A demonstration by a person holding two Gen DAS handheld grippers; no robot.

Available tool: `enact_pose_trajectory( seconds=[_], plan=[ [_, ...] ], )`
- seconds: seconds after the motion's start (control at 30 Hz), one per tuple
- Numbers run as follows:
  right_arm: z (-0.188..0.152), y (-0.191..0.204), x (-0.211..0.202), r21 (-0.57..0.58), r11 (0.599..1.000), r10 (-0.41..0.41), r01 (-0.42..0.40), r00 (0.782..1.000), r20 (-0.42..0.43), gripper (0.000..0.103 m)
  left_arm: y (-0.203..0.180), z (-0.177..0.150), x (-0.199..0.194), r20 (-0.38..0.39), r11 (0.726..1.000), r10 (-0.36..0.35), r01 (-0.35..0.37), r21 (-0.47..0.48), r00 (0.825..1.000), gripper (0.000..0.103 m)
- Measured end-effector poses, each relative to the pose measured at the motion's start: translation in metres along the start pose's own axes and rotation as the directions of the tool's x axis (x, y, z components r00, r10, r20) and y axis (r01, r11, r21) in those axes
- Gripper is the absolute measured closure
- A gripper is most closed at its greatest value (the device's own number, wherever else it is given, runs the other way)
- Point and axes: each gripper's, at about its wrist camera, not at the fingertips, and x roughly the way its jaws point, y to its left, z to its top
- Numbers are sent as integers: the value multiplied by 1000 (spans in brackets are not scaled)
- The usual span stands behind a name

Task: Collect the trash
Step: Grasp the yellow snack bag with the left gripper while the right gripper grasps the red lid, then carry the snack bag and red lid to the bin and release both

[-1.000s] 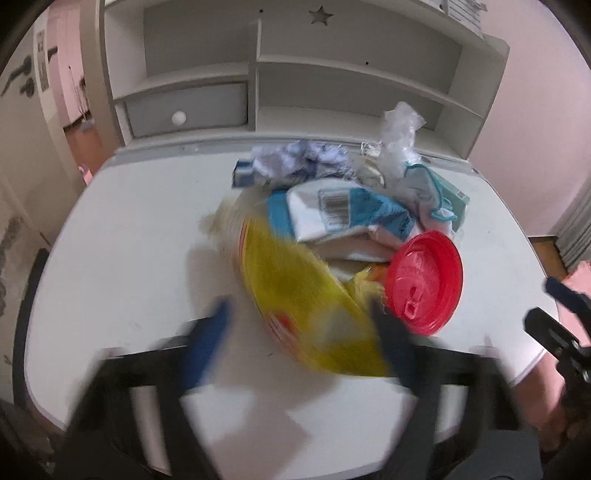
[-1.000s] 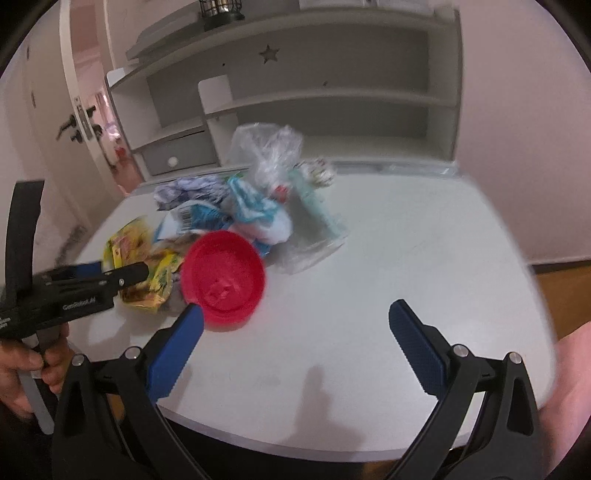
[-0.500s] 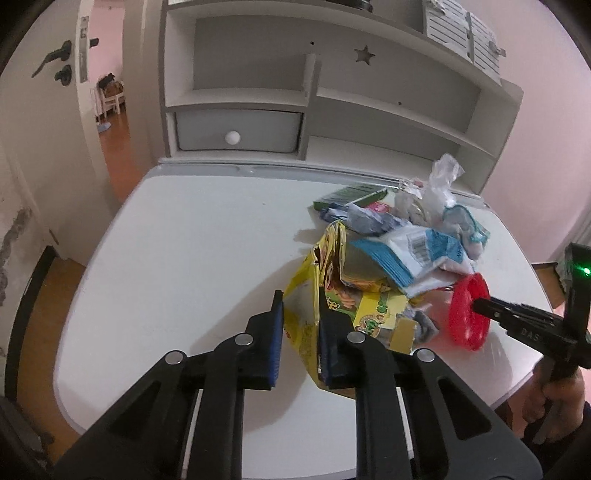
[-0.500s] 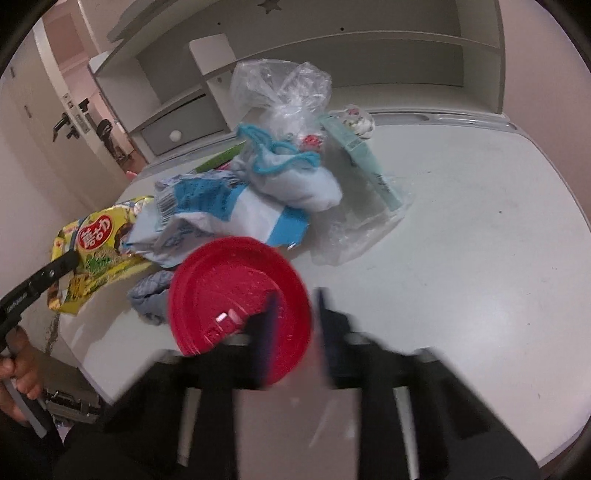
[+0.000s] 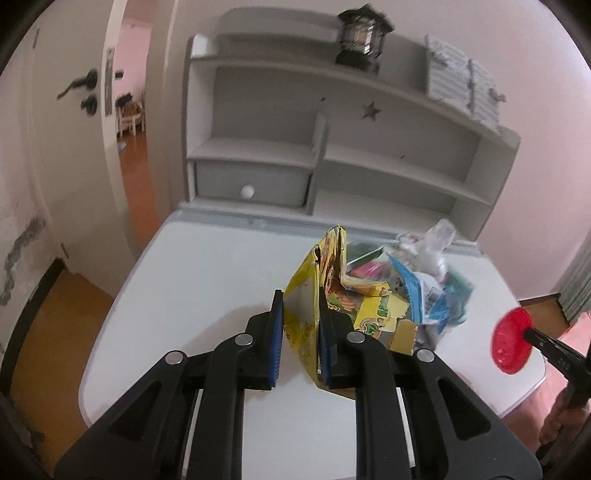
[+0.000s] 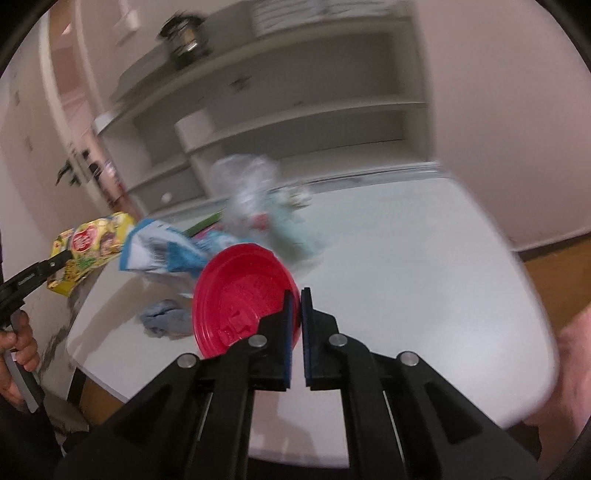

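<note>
My left gripper (image 5: 298, 332) is shut on a yellow snack bag (image 5: 306, 295) and holds it up above the white desk (image 5: 207, 280). The bag also shows at the left of the right wrist view (image 6: 92, 240). My right gripper (image 6: 295, 325) is shut on the rim of a red plastic lid (image 6: 240, 295), lifted off the desk; the lid shows at the right of the left wrist view (image 5: 511, 341). A pile of trash stays on the desk: a blue and white wrapper (image 6: 162, 251), a clear plastic bag (image 6: 247, 184) and a grey scrap (image 6: 166, 321).
A grey shelf unit (image 5: 332, 155) with a drawer (image 5: 251, 184) stands at the desk's back edge, a black lantern (image 5: 360, 33) on top. A doorway (image 5: 129, 110) opens at the left. The pile also shows in the left wrist view (image 5: 424, 288).
Both grippers have lifted and pulled back: the left raised the yellow bag off the desk, the right carried the red lid up and away from the pile.
</note>
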Motion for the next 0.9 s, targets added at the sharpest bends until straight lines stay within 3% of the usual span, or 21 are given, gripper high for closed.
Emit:
enact_pose_trajectory(
  seconds=[0.27,0.37,0.4,0.47,0.5,0.6,0.67,0.77,0.83,0.9],
  plan=[
    [-40,-112,-74,207,959,-206,194,978,38,98,-42,32,1,62,1000,-12,12,-8,998,88],
    [-70,-163,-106,305,907,-310,289,950,24,98,-89,30,3,43,993,-106,103,55,993,88],
    [-85,-185,-120,346,876,-363,338,932,9,98,-108,25,2,32,986,-148,145,80,989,88],
    [-111,-216,-139,405,819,-435,406,900,-23,98,-162,9,1,-16,952,-265,265,151,964,88],
    [-123,-228,-147,424,798,-457,428,889,-38,98,-187,-1,1,-44,930,-314,317,184,948,88],
    [-164,-267,-168,494,711,-521,500,847,-107,98,-278,-47,0,-178,819,-470,502,277,865,88],
    [-185,-284,-176,518,668,-547,535,824,-146,98,-337,-87,-1,-296,719,-554,626,301,778,88],
    [-223,-312,-185,544,594,-578,592,785,-223,98,-412,-152,-3,-433,581,-594,734,352,678,88],
    [-238,-324,-183,539,560,-593,629,759,-269,98,-445,-192,4,-513,506,-594,783,362,620,88],
    [-255,-336,-173,531,530,-589,661,738,-330,98,-468,-231,20,-583,458,-570,813,359,579,88]
  ],
)
